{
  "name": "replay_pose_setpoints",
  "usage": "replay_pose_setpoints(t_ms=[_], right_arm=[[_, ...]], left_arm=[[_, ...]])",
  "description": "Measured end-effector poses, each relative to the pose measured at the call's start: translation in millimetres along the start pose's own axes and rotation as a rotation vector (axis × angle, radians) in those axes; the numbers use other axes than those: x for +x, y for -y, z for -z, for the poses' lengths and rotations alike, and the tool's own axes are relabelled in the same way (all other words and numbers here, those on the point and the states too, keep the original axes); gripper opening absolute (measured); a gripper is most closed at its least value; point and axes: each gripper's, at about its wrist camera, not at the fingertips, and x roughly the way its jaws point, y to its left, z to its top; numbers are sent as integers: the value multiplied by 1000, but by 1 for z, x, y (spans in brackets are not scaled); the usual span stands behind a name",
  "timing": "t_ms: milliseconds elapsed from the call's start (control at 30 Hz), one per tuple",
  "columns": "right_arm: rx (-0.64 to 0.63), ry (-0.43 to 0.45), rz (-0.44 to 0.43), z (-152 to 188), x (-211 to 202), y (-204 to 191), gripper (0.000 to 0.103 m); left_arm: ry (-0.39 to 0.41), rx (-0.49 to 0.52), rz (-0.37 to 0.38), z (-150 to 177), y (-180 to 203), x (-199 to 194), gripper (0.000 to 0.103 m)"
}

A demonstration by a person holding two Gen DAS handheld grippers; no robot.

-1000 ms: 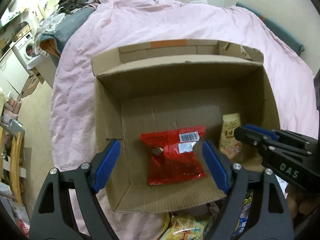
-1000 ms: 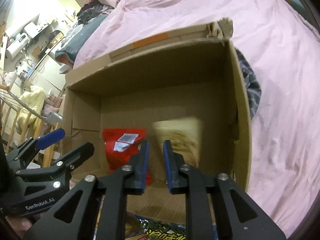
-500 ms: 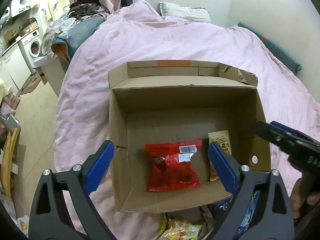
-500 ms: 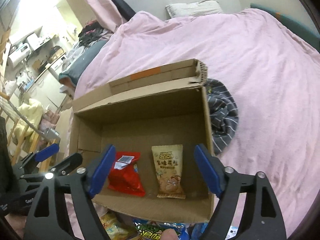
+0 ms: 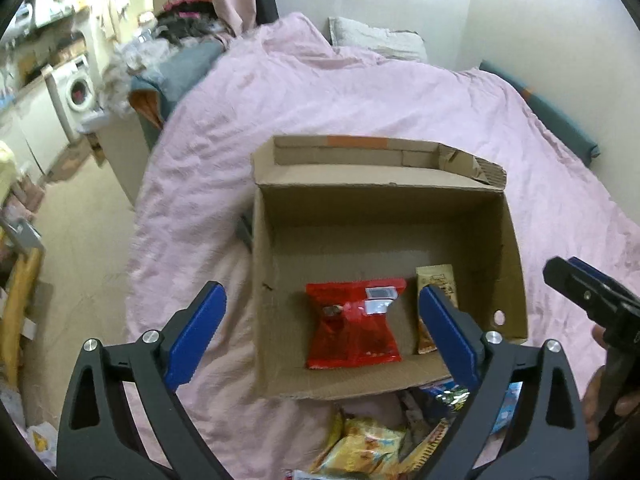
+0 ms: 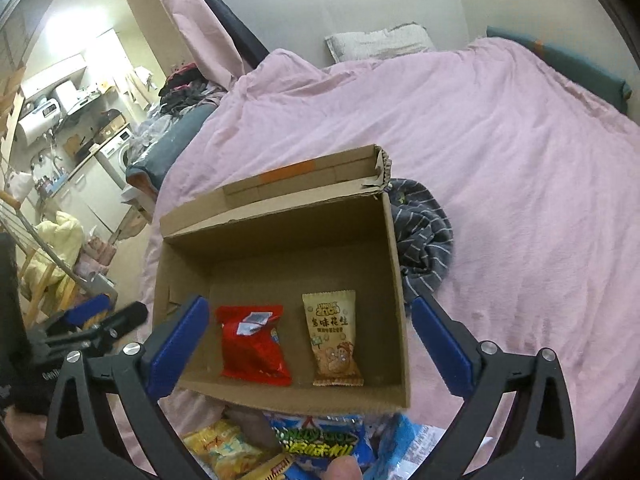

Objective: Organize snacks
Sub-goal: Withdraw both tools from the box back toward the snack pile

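An open cardboard box sits on the pink bed. On its floor a red snack packet lies to the left of a tan peanut packet. My left gripper hangs open above the box's near left part, holding nothing. My right gripper hovers above the near edge, its jaws opening wide, with nothing pressed between the pads. Several loose snack packets are piled in front of the box.
A pink duvet covers the bed around the box. A grey striped cloth lies against the box's right wall. A pillow is at the head. Floor, a washing machine and clutter are to the left.
Both grippers rose and drew back from the box. The right gripper went from nearly shut to wide open, and the tan packet now lies flat in the box. The left jaws widened slightly.
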Motion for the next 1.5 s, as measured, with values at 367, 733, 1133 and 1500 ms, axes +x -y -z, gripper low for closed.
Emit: replay_pose_setpoints(t_ms=[367,733,1133,1500], right_arm=[[48,2,3,30,-32,6,103],[75,1,16,59,-47,11,103],[84,-41,78,81,-52,38,103],[161,-70,101,86,-50,61,103]], left_arm=[[8,-48,78,30,-11,-33,96],[-41,-82,41,61,-27,-42,101],[-112,-74,10,90,-39,-34,101],[-523,-64,93,145,-24,29,101]])
